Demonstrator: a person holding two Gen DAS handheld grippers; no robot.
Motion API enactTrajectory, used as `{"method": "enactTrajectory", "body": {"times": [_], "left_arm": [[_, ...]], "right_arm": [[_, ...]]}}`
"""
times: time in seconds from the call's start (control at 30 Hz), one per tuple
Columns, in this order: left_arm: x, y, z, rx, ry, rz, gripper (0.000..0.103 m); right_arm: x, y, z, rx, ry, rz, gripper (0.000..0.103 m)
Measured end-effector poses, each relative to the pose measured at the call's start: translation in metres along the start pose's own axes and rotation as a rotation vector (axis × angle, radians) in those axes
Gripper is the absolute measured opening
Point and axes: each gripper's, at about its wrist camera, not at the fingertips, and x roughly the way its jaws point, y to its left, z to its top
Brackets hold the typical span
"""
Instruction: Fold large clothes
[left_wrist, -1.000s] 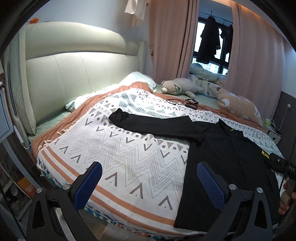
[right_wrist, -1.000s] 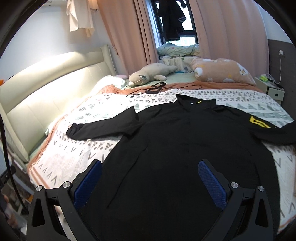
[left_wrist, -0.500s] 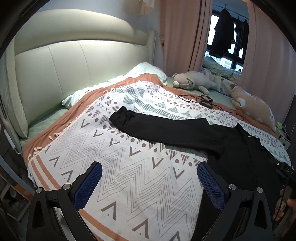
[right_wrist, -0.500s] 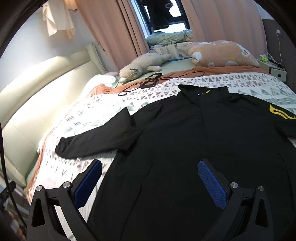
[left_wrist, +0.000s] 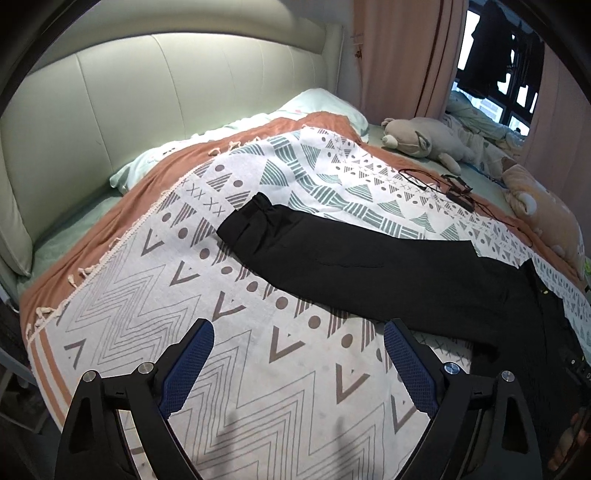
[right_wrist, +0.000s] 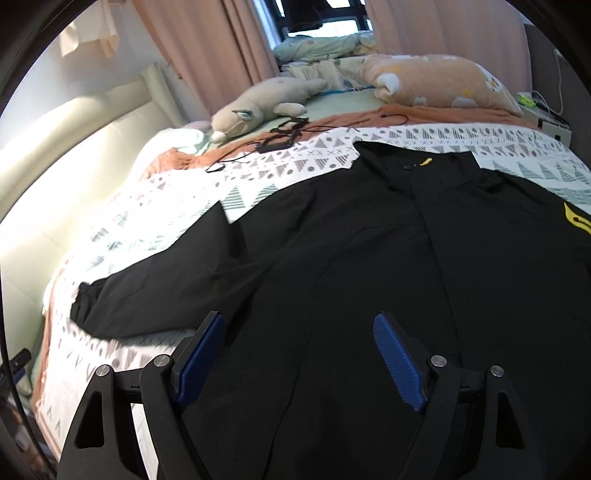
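Reached, before any fold, over the black jacket spread flat on the patterned blanket, left gripper and right gripper both closing on nothing, probably needing the outstretched sleeve pinched next.

Bedroom: bed, padded headboard

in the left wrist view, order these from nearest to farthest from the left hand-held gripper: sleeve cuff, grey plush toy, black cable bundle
From the left hand-held gripper:
1. Sleeve cuff, mid-bed, just left of centre.
2. Black cable bundle, further up the bed, right.
3. Grey plush toy, far edge near the curtain.
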Motion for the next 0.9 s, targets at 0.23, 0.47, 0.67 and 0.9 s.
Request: {"method": "enactTrajectory", "body": {"times": [0.23,0.47,0.67,0.9], "left_arm": [[0.083,0.008,0.021,-0.033,0.134,0.046,0.072],[0.146,0.024,0.028,-0.129,0.222,0.059,0.063],[0.179,0.033,0.032,-0.107,0.219,0.145,0.04],[0.156,0.036,0.053,-0.135,0.128,0.111,0.001]], "right_arm": [[0.048,-0.007,0.01,0.045,0.07,0.064,0.045],[0.082,-0.01,0.016,0.12,0.106,0.115,0.039],[0.104,-0.006,0.018,0.176,0.124,0.184,0.037],[0.12,-0.008,0.013,0.245,0.166,0.289,0.02]]}}
